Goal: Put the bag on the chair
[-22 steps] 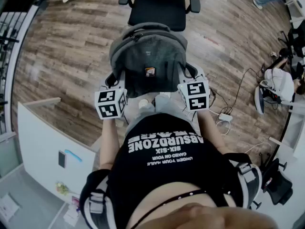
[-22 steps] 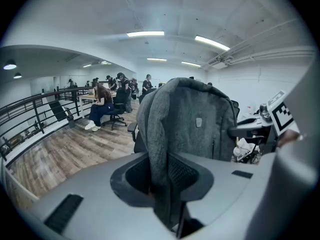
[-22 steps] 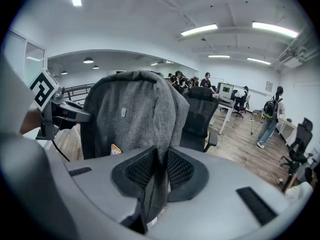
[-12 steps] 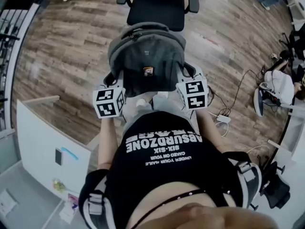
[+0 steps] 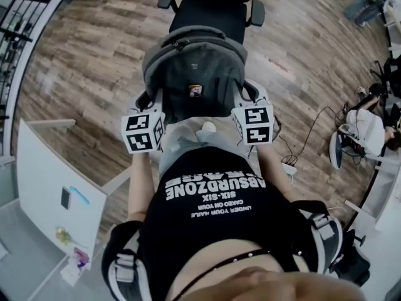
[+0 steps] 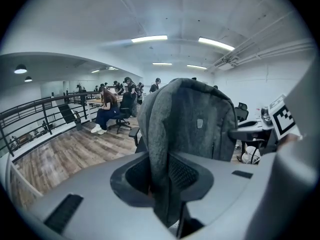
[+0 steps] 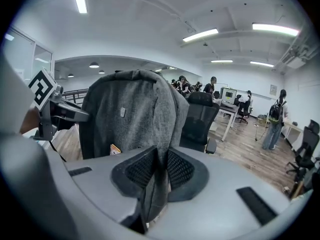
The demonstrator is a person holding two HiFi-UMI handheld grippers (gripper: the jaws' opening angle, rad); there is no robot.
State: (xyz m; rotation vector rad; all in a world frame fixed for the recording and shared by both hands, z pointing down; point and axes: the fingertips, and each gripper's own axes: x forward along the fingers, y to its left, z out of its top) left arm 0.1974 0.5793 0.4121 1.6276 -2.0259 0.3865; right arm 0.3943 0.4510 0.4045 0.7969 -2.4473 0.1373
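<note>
A grey backpack (image 5: 194, 68) hangs in the air between my two grippers, just in front of a black office chair (image 5: 210, 11) with armrests. The left gripper (image 5: 150, 105) is shut on the fabric of the bag's left side; in the left gripper view the grey cloth (image 6: 192, 119) is pinched between its mesh pads (image 6: 159, 176). My right gripper (image 5: 247, 96) is shut on the bag's right side, a fold of cloth (image 7: 130, 114) squeezed between its pads (image 7: 159, 171). The chair (image 7: 200, 119) stands right behind the bag.
A white desk (image 5: 56, 180) stands at the lower left, a black railing (image 5: 19, 36) runs along the left edge. Cables and a power strip (image 5: 301, 143) lie on the wood floor at the right, near a seated person (image 5: 376, 118). More people sit at desks (image 6: 107, 109) further off.
The person has stepped forward: desk and floor slid back in the head view, and the bag's top now overlaps the chair's seat front a little more. Both grips are unchanged.
</note>
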